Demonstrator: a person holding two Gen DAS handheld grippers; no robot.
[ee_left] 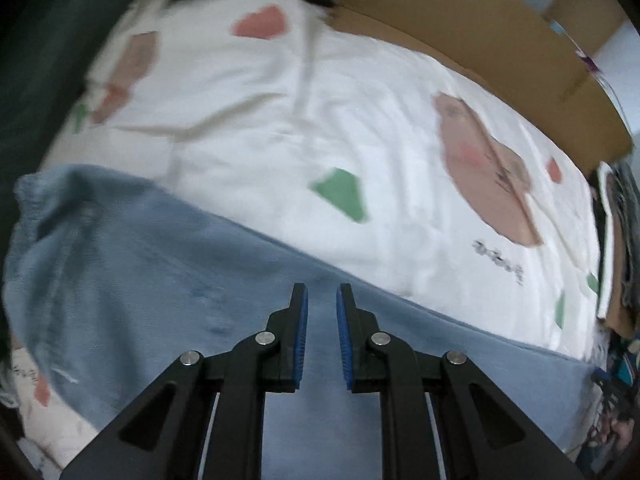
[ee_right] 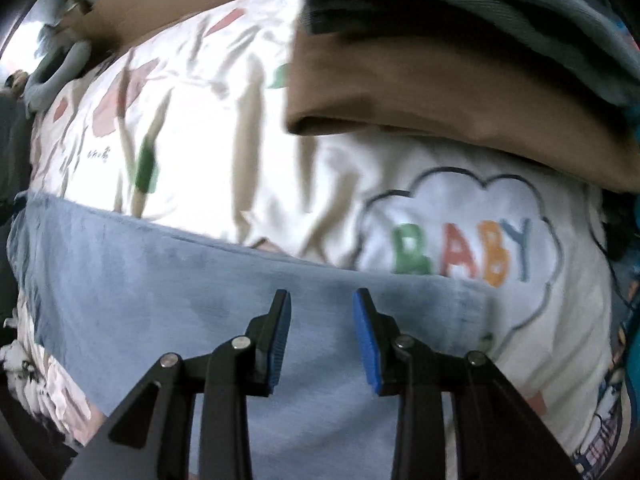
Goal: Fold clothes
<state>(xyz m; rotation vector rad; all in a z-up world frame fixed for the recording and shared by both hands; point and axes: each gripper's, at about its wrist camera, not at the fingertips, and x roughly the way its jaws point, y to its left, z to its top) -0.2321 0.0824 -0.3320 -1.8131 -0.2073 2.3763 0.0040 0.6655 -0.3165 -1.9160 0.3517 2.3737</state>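
Note:
A light blue denim garment lies flat across a white printed sheet; it also shows in the right wrist view. My left gripper hovers over the denim near its far edge, jaws slightly apart, holding nothing. My right gripper is over the denim too, jaws open and empty. A white top printed "BABY" lies just beyond the denim's right end.
A stack of folded clothes, brown under grey-green, sits at the back right. A cardboard sheet runs along the bed's far side. Cluttered items line the right edge.

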